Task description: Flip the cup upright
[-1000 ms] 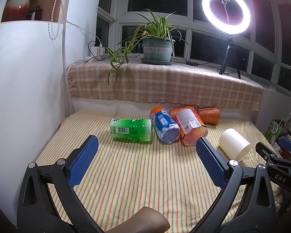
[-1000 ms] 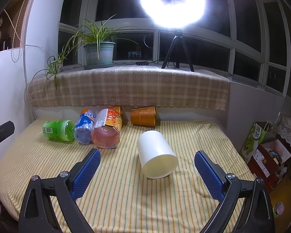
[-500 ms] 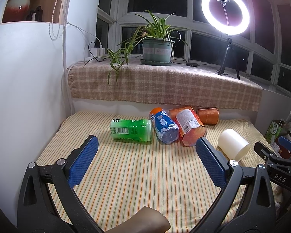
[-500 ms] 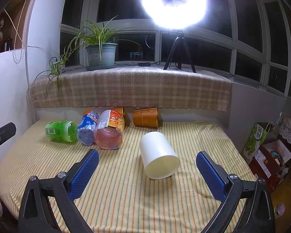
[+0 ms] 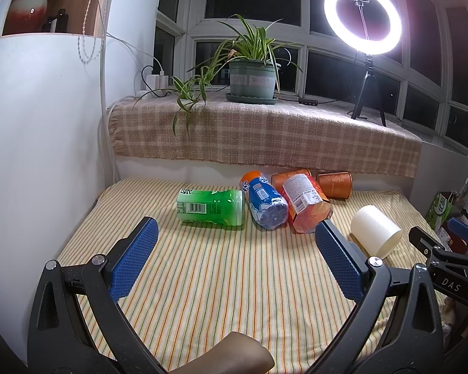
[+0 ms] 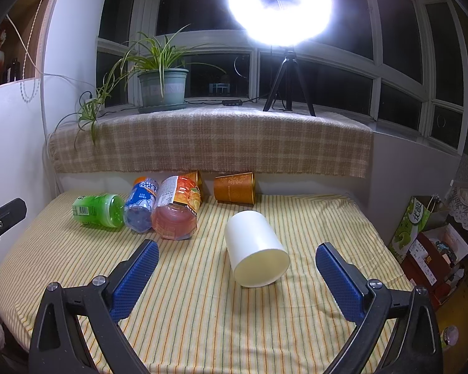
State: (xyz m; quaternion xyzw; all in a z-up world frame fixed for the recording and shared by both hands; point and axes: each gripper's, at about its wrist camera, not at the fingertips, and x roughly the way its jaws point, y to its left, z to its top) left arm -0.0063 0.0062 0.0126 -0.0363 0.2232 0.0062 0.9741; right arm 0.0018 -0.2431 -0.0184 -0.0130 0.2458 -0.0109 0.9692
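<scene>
A white cup (image 6: 255,248) lies on its side on the striped cloth, its mouth turned toward the front. It also shows in the left wrist view (image 5: 375,230) at the right. My right gripper (image 6: 234,275) is open and empty, just short of the cup, which lies between the lines of its blue fingers. My left gripper (image 5: 234,257) is open and empty over the cloth, in front of the bottles. The right gripper's tip (image 5: 446,260) shows at the right edge of the left wrist view.
A green bottle (image 5: 211,207), a blue bottle (image 5: 265,201) and an orange-labelled bottle (image 5: 305,202) lie side by side behind. Two orange cups (image 6: 234,188) lie at the back wall. A plaid-covered sill (image 6: 209,138) bears a potted plant and a ring light. Bags (image 6: 421,227) stand right of the table.
My right gripper has moved slightly forward toward the white cup. The left gripper has barely moved. Both jaws stay open.
</scene>
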